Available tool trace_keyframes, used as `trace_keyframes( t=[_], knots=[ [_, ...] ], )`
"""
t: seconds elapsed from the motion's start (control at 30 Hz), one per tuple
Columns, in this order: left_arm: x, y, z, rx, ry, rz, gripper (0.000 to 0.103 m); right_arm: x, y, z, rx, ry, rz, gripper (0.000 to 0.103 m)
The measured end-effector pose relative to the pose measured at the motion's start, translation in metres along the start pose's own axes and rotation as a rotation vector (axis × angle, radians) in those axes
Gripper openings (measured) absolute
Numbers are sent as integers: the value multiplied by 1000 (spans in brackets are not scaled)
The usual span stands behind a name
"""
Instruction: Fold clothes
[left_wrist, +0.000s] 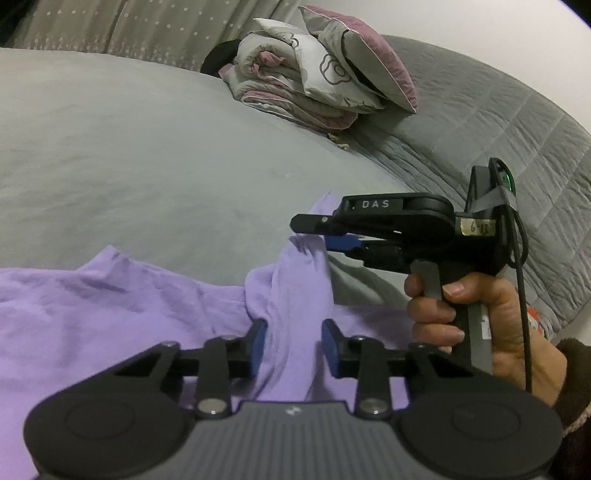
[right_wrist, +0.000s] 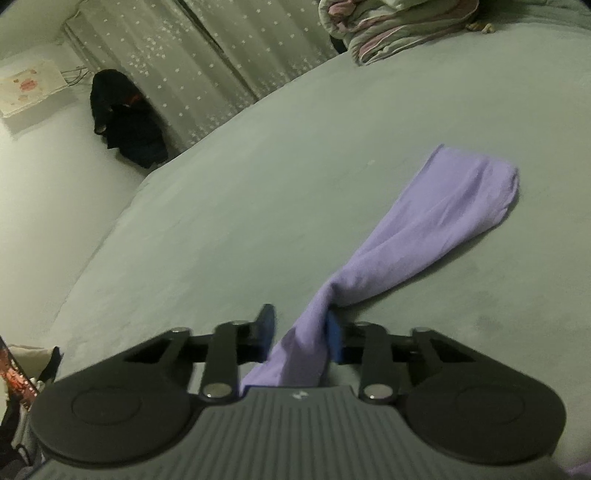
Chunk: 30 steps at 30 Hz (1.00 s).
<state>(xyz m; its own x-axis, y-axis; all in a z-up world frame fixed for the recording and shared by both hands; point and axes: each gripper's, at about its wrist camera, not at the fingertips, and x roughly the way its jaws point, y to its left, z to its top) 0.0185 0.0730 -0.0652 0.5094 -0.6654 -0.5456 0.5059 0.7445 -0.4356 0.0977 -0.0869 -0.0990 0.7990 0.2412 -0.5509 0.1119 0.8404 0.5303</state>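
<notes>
Left wrist view: left hand-held gripper jaws parted around a raised fold of the purple shirt on the grey bed, pads not pressing. Right wrist view: right hand-held gripper parted, sleeve draped between pads, unpinched

Black hand-held gripper, blue pads, seemingly dark sleeve.

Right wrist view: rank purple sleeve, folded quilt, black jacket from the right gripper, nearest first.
From the right gripper:
1. Purple sleeve, between its fingers, trailing up-right.
2. Black jacket, far left by the curtain.
3. Folded quilt, top right, far end of bed.
</notes>
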Motion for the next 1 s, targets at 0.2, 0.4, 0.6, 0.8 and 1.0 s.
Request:
trace_keyframes(
  t=[0.2, 0.4, 0.6, 0.8, 1.0],
  knots=[
    [-5, -2, 4, -4, -29, 30, 6, 3, 7, -1, -1, -10, 35, 12],
    [-27, -3, 8, -28, -117, 15, 6, -21, 26, 6, -56, -134, 58, 11],
    [-55, -3, 6, -29, -202, -2, 6, -52, 44, 12, -112, -263, 83, 11],
    [-76, -7, -2, -16, -249, -43, 6, -79, 64, 8, -189, -344, 94, 11],
    [-86, -16, -8, 35, -256, -85, 6, -102, 77, -1, -293, -402, 55, 11]
  ],
)
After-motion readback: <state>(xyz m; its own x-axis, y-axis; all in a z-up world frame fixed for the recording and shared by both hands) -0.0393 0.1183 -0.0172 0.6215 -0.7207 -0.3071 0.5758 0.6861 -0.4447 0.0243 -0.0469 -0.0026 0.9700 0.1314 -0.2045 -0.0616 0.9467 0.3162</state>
